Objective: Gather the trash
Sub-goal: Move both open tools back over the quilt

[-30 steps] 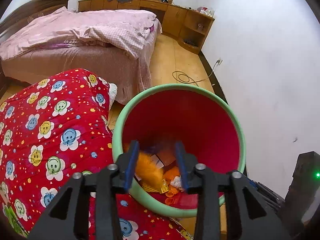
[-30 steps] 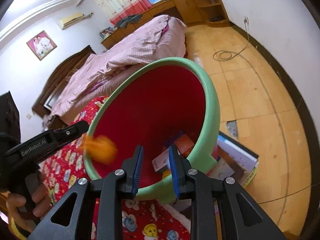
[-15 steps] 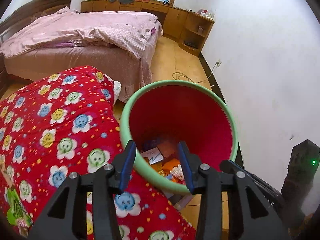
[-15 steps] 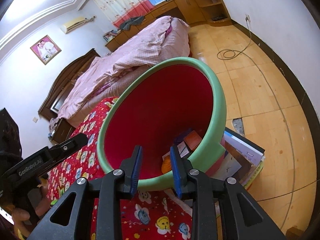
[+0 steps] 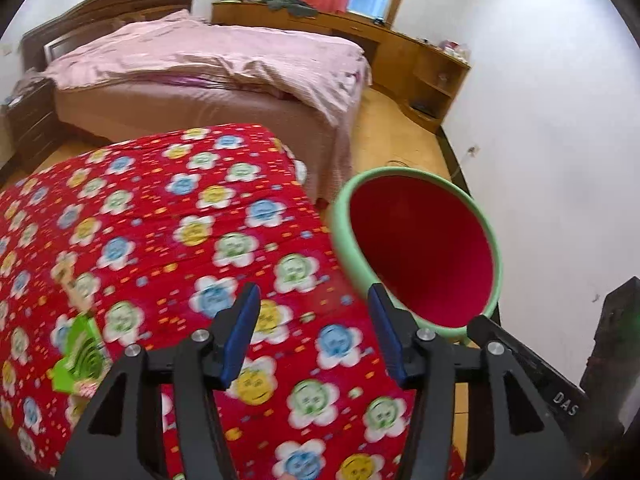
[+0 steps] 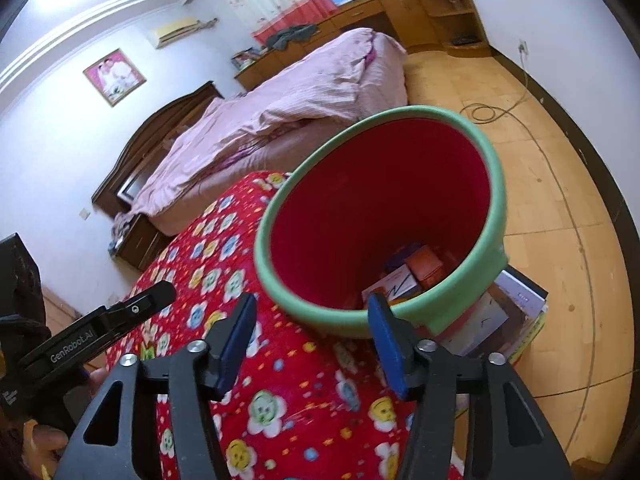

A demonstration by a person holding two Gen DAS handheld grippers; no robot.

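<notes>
A red bin with a green rim (image 5: 420, 248) (image 6: 380, 216) stands beside a red flowered quilt (image 5: 160, 240) (image 6: 280, 380). Boxes and paper trash (image 6: 412, 276) lie at its bottom. A green wrapper (image 5: 80, 356) lies on the quilt at the left, with a pale scrap (image 5: 72, 280) above it. My left gripper (image 5: 314, 336) is open and empty above the quilt, left of the bin. My right gripper (image 6: 312, 340) is open and empty at the bin's near rim. The left gripper also shows in the right wrist view (image 6: 92, 332).
A pink bed (image 5: 208, 72) stands behind the quilt. Wooden cabinets (image 5: 420, 64) line the far wall. Stacked books (image 6: 504, 320) lie on the wooden floor by the bin. A cable (image 6: 488, 112) coils on the floor near the white wall.
An orange piece of trash dropped into the bin. My left gripper swung left and back over the quilt. Both grippers opened wider; the right one pulled back slightly.
</notes>
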